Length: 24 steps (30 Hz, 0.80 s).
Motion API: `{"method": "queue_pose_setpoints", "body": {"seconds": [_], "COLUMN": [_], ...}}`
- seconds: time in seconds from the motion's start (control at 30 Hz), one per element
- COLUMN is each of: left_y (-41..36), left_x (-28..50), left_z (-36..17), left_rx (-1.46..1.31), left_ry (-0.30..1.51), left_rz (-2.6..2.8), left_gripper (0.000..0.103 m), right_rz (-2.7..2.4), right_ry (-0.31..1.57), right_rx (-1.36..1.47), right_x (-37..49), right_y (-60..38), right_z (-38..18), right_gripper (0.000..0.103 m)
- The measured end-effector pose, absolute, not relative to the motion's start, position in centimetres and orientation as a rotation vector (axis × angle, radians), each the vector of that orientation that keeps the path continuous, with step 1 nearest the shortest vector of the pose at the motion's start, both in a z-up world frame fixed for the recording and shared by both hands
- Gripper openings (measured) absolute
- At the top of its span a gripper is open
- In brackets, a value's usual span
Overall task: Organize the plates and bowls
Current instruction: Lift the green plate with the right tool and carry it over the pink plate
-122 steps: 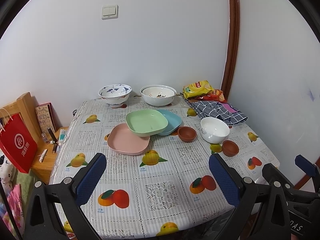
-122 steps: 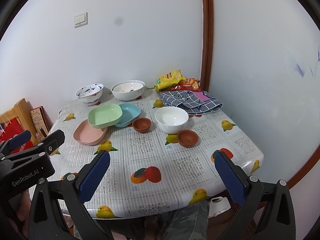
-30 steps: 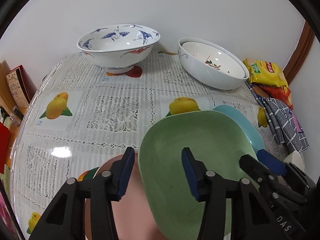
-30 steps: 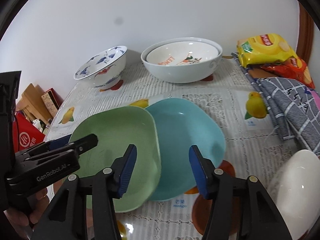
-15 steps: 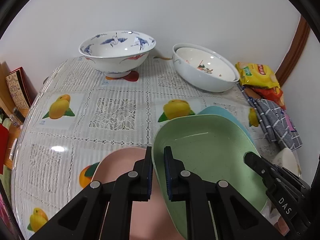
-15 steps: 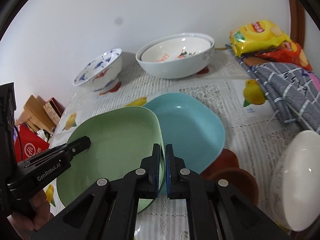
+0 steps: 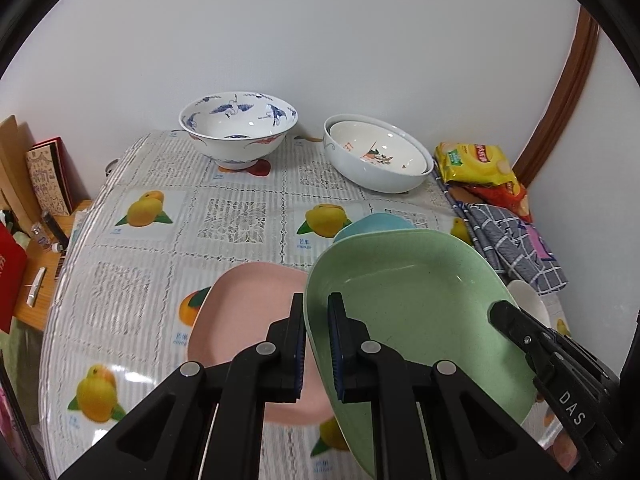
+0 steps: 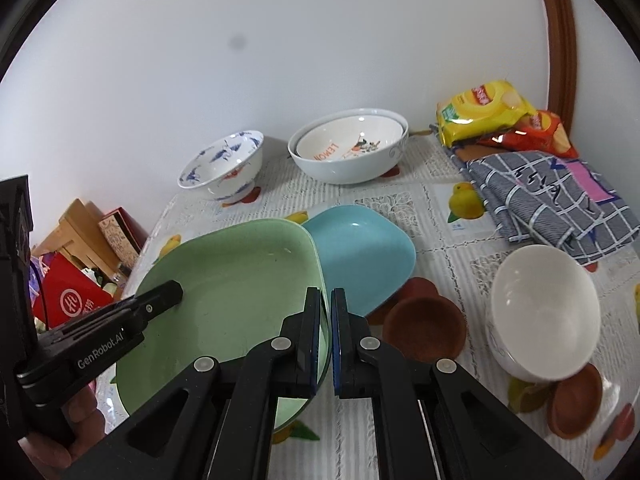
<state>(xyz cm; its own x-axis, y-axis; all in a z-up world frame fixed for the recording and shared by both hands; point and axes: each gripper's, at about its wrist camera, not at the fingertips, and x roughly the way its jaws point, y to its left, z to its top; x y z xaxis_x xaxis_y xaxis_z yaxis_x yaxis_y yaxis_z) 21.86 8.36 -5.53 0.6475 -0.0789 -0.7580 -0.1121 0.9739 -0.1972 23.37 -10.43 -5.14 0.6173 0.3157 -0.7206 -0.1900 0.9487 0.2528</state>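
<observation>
Both grippers are shut on the rim of the green plate (image 7: 416, 304), which also shows in the right wrist view (image 8: 236, 292). My left gripper (image 7: 316, 312) pinches its left edge and my right gripper (image 8: 325, 304) pinches its right edge. The plate is lifted and tilted above the table. The pink plate (image 7: 248, 300) lies on the table below its left side. The blue plate (image 8: 360, 252) lies to its right. A blue-patterned bowl (image 7: 239, 132) and a large white bowl (image 7: 378, 158) with a smaller one nested inside stand at the back.
A white bowl (image 8: 544, 312) and two small brown dishes (image 8: 424, 330) (image 8: 574, 406) sit at the right. A checked cloth (image 8: 548, 200) and snack bags (image 8: 484, 114) lie at the back right. The wall is close behind. A red bag (image 8: 68, 300) stands left of the table.
Both grippers closed on the green plate's opposite edges and have raised it, tilted, off the pink and blue plates. Four seconds ago both were open, back from the table.
</observation>
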Motion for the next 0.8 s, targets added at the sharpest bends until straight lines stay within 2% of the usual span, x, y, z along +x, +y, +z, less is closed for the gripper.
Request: {"method": "queue_pose_setpoints", "body": {"seconds": [0.3, 0.8], "left_y": [9.5, 11.4], "left_x": [18.6, 15.9], "left_z": [-3.9, -4.2], "left_rx": [-0.24, -0.272], "left_ry": [0.836, 0.834], "left_rz": [0.048, 0.087], "left_gripper": [0.011, 0.011], "right_rz": [0.319, 0.359], "right_ry": [0.836, 0.836], "right_rx": [0.169, 0.149], "right_x": [20.1, 17.9], "right_y": [-9.5, -7.8], "right_z": [-3.9, -3.7], "right_gripper": [0.005, 0.005]}}
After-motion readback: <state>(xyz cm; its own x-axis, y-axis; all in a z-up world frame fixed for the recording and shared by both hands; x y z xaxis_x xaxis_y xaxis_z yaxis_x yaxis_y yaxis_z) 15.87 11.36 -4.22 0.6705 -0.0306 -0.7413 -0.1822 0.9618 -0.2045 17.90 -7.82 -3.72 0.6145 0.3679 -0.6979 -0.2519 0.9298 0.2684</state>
